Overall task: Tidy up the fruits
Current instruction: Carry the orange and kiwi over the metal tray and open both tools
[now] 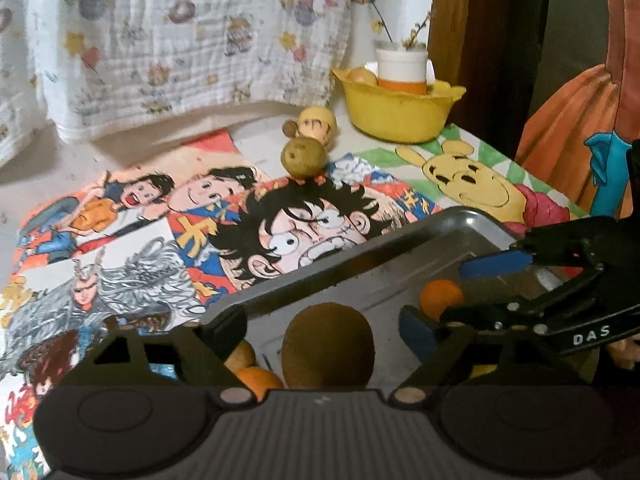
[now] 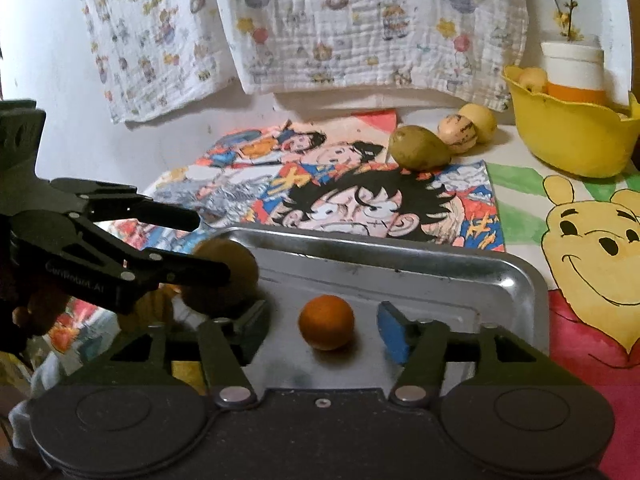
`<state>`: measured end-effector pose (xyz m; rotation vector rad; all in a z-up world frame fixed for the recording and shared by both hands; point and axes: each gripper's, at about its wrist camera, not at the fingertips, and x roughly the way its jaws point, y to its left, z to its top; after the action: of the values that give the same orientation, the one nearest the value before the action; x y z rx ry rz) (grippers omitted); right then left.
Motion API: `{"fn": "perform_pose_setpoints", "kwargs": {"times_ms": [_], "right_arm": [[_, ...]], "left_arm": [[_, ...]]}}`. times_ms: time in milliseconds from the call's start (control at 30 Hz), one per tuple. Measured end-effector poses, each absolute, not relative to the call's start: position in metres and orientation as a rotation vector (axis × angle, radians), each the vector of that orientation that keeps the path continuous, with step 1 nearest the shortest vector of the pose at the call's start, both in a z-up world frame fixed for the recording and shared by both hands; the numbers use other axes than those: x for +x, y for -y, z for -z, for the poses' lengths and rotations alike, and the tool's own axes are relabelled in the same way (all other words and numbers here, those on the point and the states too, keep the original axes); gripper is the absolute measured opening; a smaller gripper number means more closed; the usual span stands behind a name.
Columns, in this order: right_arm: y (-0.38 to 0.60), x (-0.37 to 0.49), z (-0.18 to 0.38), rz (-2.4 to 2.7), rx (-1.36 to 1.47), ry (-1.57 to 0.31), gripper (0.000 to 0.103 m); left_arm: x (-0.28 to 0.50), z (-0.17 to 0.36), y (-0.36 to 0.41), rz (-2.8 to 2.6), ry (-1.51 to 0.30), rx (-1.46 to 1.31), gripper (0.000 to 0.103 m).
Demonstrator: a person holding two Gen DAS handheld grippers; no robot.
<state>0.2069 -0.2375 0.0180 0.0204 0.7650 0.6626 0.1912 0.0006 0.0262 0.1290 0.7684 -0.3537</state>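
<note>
On the metal tray [image 2: 460, 276] sits a small orange [image 2: 326, 322], loose between the spread jaws of the right gripper [image 2: 324, 326], pads clear of it. A brown kiwi [image 1: 328, 344] lies at the tray's left part — the left gripper [image 1: 320, 356] spread around it, not pressing. Two more orange fruits [image 1: 256, 378] rest beside the kiwi. Beyond the tray, a pear [image 2: 418, 148] and two yellowish fruits [image 2: 466, 126] lie on the table. Farthest back, a yellow bowl [image 2: 576, 144] holds a white-and-orange cup [image 2: 574, 72] and a small yellow fruit [image 2: 532, 79].
</note>
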Motion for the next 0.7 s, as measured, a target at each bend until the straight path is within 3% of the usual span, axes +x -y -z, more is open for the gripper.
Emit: {"fn": "perform_pose_setpoints", "kwargs": {"times_ms": [100,267,433,700], "right_arm": [[0.238,0.198,-0.025,-0.673,0.035,-0.736,0.08],[0.235,0.18,-0.036,-0.708,0.021,-0.681,0.096],[0.232,0.163,-0.041,-0.738,0.005,-0.658,0.102],[0.233,0.138,-0.039,-0.753,-0.055,-0.688,0.102]], "left_arm": [[0.181,-0.031,-0.004,0.328,-0.743,0.119,0.1],[0.161,-0.041,-0.01,0.284,-0.698,0.112,0.102],[0.139,-0.045,-0.016,0.262,-0.687,0.115,0.102],[0.102,-0.044,-0.019,0.295,-0.688,0.162,0.102]]}}
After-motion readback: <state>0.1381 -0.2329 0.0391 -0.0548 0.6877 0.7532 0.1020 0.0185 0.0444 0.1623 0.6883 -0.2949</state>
